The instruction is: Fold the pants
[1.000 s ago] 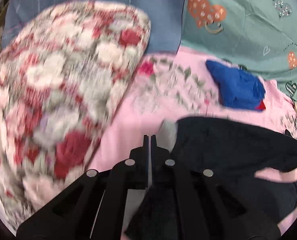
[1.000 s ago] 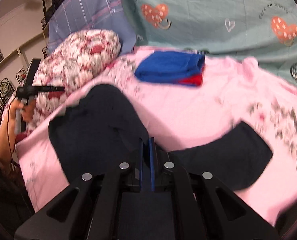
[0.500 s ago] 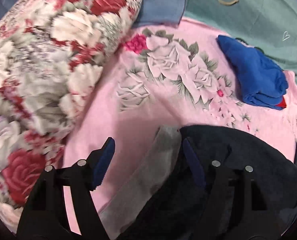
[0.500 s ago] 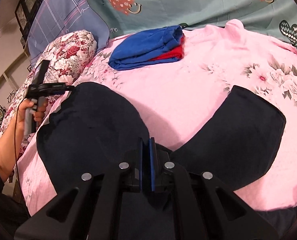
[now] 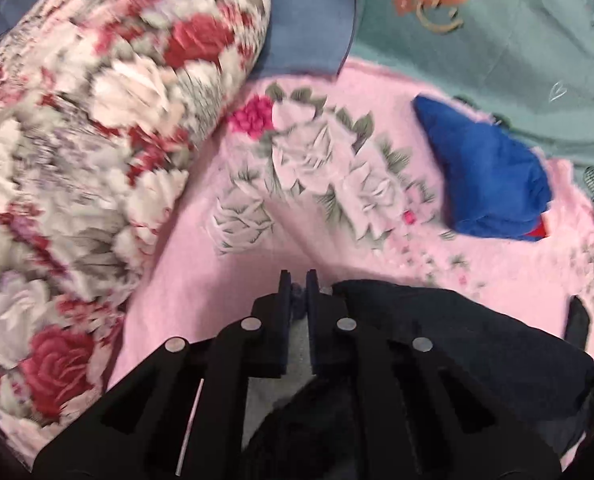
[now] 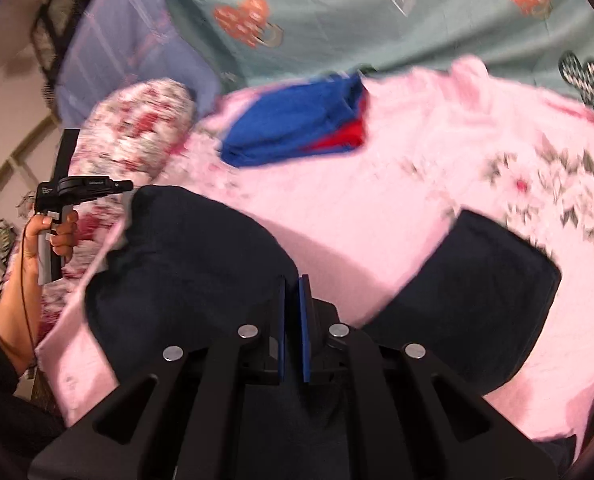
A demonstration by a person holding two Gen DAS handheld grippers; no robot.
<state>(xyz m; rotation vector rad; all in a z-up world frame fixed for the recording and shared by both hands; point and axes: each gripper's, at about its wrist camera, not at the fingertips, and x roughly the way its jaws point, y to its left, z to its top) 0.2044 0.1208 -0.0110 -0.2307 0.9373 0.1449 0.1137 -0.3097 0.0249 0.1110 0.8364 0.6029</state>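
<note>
Dark navy pants (image 6: 185,264) lie spread on a pink flowered blanket (image 6: 357,220), their two legs splayed apart in the right wrist view. My right gripper (image 6: 293,280) is shut on the fabric where the legs meet. At the far left of that view a hand (image 6: 57,232) holds my left gripper (image 6: 85,188) at the pants' outer corner. In the left wrist view my left gripper (image 5: 298,278) is shut on the pants' (image 5: 457,340) edge, with a pinch of dark cloth between the pads and grey lining (image 5: 297,364) showing below.
A big rose-patterned pillow (image 5: 77,160) fills the left side, close to my left gripper. A folded blue garment with red under it (image 6: 293,120) rests farther back on the blanket. A teal sheet with hearts (image 6: 337,20) lies behind.
My left gripper, open around the pants' edge half a second ago, has shut on it. The right gripper stays shut, and both views have shifted and blurred.
</note>
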